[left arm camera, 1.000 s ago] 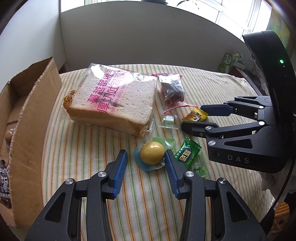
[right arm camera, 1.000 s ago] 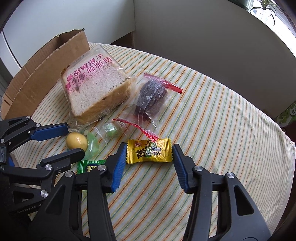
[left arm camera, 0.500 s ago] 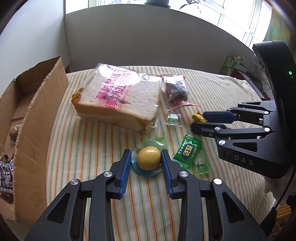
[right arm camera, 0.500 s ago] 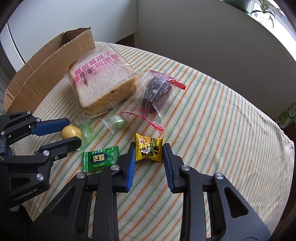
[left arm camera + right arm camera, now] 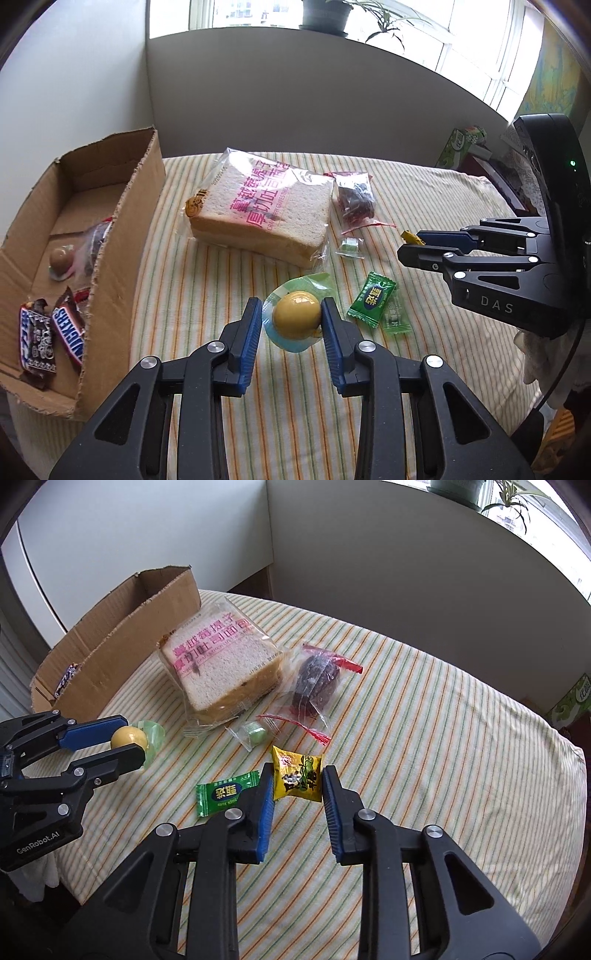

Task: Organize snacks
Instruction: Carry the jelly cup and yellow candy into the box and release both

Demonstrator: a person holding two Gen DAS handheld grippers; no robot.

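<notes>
Now my left gripper (image 5: 291,325) clamps the yellow jelly cup (image 5: 296,319) and my right gripper (image 5: 297,794) pinches the yellow candy (image 5: 296,778); next, I carry both to the cardboard box (image 5: 122,236) at the surface's left edge.

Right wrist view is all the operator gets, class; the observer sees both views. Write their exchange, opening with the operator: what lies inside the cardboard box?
Observer: The left wrist view shows the cardboard box holding chocolate bars at its near end, one labelled Snickers, and a round brown sweet further back.
Operator: Do the left jaws hold the yellow ball squarely?
Observer: Yes. The left gripper has a blue pad against each side of the yellow ball sweet, and its clear wrapper spreads out below.
Operator: Anything on my own gripper that I cannot see?
Observer: The right gripper, shut on the yellow packet, has a green light lit on its body.
</notes>
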